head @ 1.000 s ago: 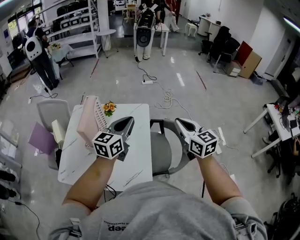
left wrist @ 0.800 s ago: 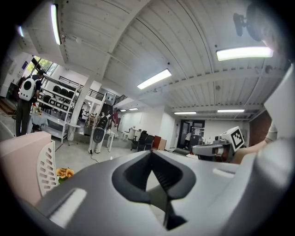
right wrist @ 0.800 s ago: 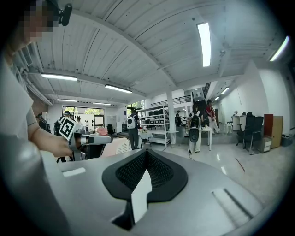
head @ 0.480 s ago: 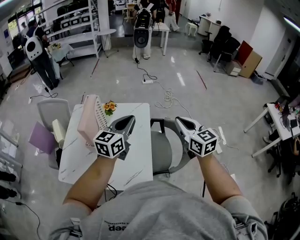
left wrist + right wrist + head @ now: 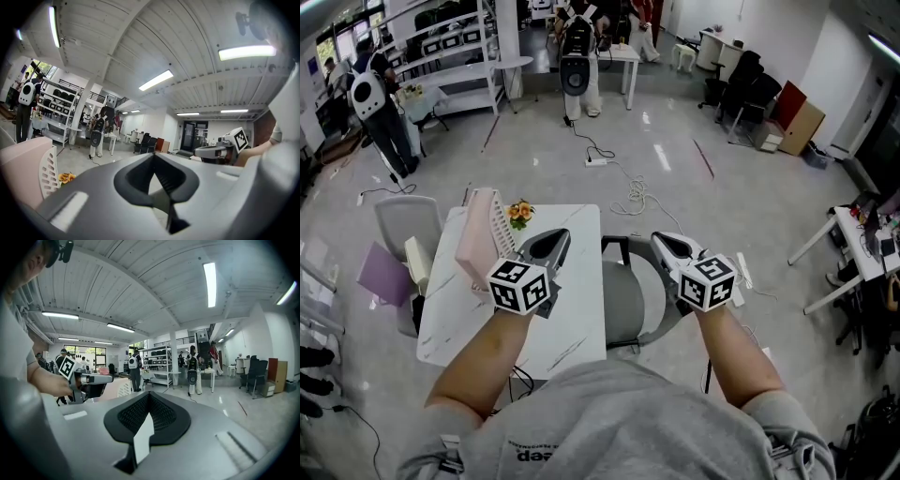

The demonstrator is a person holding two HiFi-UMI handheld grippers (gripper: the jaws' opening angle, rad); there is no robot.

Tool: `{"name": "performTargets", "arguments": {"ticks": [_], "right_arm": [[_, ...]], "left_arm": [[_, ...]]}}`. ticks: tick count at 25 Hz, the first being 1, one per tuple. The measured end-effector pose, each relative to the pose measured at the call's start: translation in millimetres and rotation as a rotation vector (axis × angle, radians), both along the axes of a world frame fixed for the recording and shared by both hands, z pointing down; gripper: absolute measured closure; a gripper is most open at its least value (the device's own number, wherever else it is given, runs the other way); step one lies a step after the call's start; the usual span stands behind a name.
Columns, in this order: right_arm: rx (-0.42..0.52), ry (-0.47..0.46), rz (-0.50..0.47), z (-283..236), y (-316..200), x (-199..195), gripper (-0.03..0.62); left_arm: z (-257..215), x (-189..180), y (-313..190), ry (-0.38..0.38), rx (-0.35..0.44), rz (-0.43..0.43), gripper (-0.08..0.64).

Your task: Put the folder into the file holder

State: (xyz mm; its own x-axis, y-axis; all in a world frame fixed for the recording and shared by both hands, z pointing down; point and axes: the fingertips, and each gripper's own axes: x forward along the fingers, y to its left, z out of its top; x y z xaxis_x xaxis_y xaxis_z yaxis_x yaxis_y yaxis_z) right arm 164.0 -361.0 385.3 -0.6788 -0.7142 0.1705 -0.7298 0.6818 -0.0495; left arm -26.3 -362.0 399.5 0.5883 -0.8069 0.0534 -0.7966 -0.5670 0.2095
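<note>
White table [image 5: 577, 314], glossy grey floor [image 5: 675, 141]

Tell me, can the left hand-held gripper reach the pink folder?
Probably yes: the left hand-held gripper hangs close beside the pink folder, with only the white file holder between them; its jaws are shut and would need opening first.

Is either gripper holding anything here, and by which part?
Nothing is held: the left gripper and the right gripper are both shut, with nothing between their jaws.
</note>
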Motion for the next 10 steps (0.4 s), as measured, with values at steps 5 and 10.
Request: {"name": "performTargets", "arguments": {"ticks": [5, 10], "right_arm": [[-0.002, 0.000, -0.007, -4.7, -0.1, -1.6, 0.589], [0.000, 0.004, -0.010, -2.8, -4.6, 0.0, 0.589]], "left_arm": [[-4.7, -1.5, 1.3, -0.005, 0.000, -0.003, 0.502], [-3.5, 1.4, -1.8, -0.008, 0.002, -0.001, 0.502]]}}
